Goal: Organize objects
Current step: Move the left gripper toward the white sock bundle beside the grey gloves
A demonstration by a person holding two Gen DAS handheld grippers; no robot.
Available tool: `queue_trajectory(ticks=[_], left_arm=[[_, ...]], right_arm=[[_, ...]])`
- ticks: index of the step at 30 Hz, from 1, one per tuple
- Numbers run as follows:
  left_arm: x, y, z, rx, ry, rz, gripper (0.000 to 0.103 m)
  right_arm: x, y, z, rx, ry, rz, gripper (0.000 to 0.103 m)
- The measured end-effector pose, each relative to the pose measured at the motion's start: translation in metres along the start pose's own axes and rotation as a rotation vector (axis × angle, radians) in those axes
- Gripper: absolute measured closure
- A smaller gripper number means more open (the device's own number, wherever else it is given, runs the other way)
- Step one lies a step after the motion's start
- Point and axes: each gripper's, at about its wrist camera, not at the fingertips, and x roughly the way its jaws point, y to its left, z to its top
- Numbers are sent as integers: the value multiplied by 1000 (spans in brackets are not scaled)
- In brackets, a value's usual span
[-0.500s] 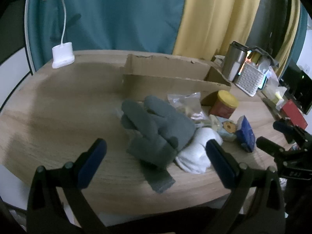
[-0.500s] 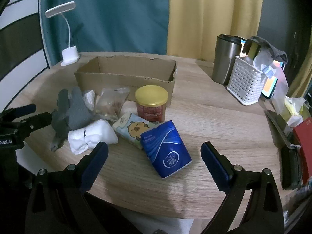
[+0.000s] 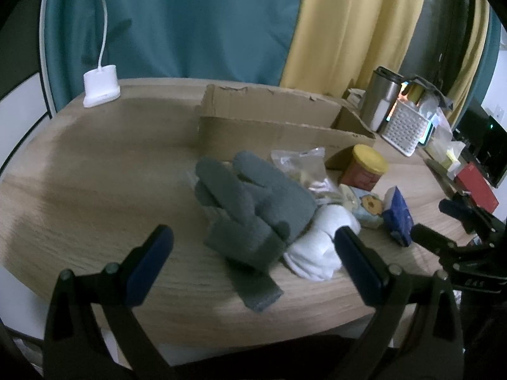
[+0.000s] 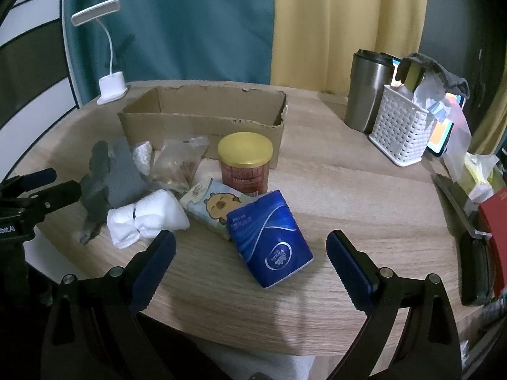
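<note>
The left gripper (image 3: 253, 253) stands with its jaws spread wide and nothing between the pads, tilted down toward the near edge of the round wooden table (image 3: 95, 190); the spread suits the bulky grey gloves (image 3: 253, 209) that lie just ahead of it, stacked one on the other and touching a rolled white cloth (image 3: 320, 250). The right gripper (image 4: 250, 253) is likewise wide and empty, angled down over the blue tissue pack (image 4: 269, 237), which lies flat near the table's front edge and looks to be the nearest thing for it to take. Beside that pack, touching it, is a paler tissue pack with a cartoon animal (image 4: 215, 205), and behind both stands a red jar with a yellow lid (image 4: 245, 164) next to a clear snack bag (image 4: 177, 164). All these loose things are bunched in front of an open cardboard box (image 4: 202, 120), which appears empty and is most likely where they are meant to go. A white desk lamp (image 4: 111, 88), a steel tumbler (image 4: 367, 88) and a white slotted basket (image 4: 399, 133) stand well apart, seemingly not part of the sorting.
</note>
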Motion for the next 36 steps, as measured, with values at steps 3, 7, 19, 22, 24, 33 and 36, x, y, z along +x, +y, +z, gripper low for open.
queue_trajectory(ticks=[3, 7, 19, 22, 24, 33, 36], left_arm=[[1, 1, 0, -3, 5, -3, 1], [2, 1, 0, -5, 8, -5, 1], [2, -1, -1, 6, 11, -12, 1], [1, -3, -2, 11, 9, -15, 1], [1, -5, -2, 16, 6, -17, 1], [3, -9, -3, 32, 8, -25, 1], [3, -11, -4, 40, 6, -28, 1]], right_arm=[[2, 0, 0, 1, 4, 1, 5], [4, -1, -1, 4, 13, 1, 5], [7, -3, -2, 10, 27, 1, 5], [8, -4, -2, 11, 30, 2, 5], [8, -4, -2, 10, 30, 2, 5], [10, -4, -3, 15, 32, 3, 5], [10, -4, -3, 14, 31, 4, 5]])
